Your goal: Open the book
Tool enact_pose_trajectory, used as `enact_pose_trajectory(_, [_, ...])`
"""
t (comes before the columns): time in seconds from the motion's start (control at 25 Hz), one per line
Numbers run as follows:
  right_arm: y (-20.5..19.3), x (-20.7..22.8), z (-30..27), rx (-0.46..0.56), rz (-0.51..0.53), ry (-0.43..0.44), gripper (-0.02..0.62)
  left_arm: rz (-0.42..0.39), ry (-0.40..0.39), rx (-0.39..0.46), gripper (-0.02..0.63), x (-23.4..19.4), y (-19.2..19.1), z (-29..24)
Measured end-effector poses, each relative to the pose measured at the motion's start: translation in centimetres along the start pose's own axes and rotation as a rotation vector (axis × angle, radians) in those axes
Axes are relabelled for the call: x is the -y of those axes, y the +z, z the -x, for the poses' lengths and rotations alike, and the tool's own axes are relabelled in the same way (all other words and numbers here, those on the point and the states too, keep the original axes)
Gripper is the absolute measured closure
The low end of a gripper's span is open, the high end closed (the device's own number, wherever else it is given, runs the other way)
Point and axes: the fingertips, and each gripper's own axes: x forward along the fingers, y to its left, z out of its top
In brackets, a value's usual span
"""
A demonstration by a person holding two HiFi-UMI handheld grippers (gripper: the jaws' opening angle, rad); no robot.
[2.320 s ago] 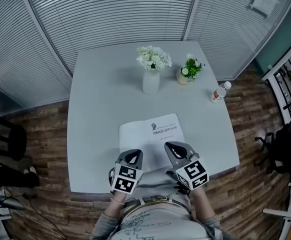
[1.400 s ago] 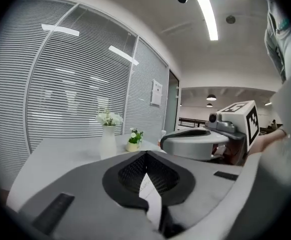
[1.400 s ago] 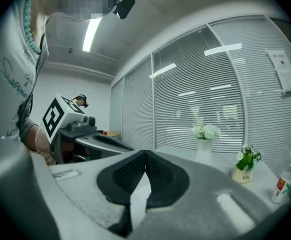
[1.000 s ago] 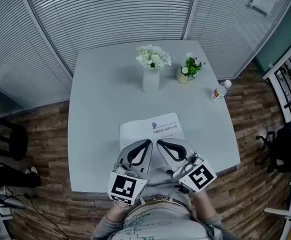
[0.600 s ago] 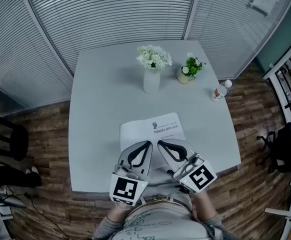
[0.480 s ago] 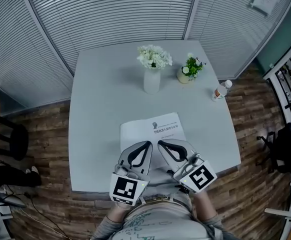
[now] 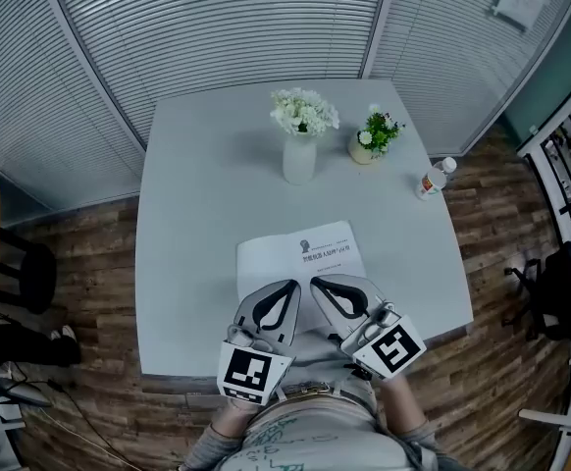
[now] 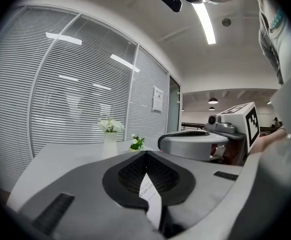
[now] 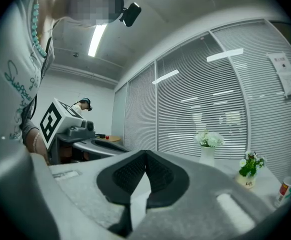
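Book (image 7: 300, 251): thin white softcover, more a stapled booklet than a bound volume. It lies flat on the grey desk (image 7: 197, 204), near the front edge, with its printed cover up. The near part is hidden under both tools.

Left claw (image 7: 291, 287): jaws together. The left gripper view shows a white printed leaf (image 8: 151, 200) nipped between the pads, below where the tips (image 8: 145, 155) meet.

Right claw (image 7: 316, 284): jaws together at the tips (image 9: 145, 154), with white paper (image 9: 137, 200) in the gap behind them. It looks pinched, not loose. No view tells me whether either claw has the cover alone or several leaves.

Handling, judged:
- Light and floppy; there is no stiff board to lever against.
- Paper creases or tears if pulled sideways or gripped hard near a corner.
- The smooth cover on the smooth desk means the whole book may slide or lift with the leaf.
- Best hold is the free edge of the cover, shallow and well away from the spine.
- One claw could turn the cover while the other pins the remaining pages.

Vase of white flowers (image 7: 299, 157), small potted plant (image 7: 369, 143) and bottle (image 7: 431, 179) stand well apart at the far side, out of the cover's swing.
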Motion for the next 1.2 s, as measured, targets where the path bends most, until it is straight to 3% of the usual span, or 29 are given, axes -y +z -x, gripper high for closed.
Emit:
enact_pose_trajectory(0.84, [-0.3, -0.9, 0.0, -0.045, -0.049, 0.010, 0.594, -0.005, 0.003, -0.019, 0.607, 0.1, -0.5, 0.4])
enact_pose_trajectory(1.2, [-1.2, -0.4, 0.3, -0.051, -0.011, -0.003, 0.594, -0.011, 0.006, -0.027, 0.607, 0.0, -0.7, 0.5])
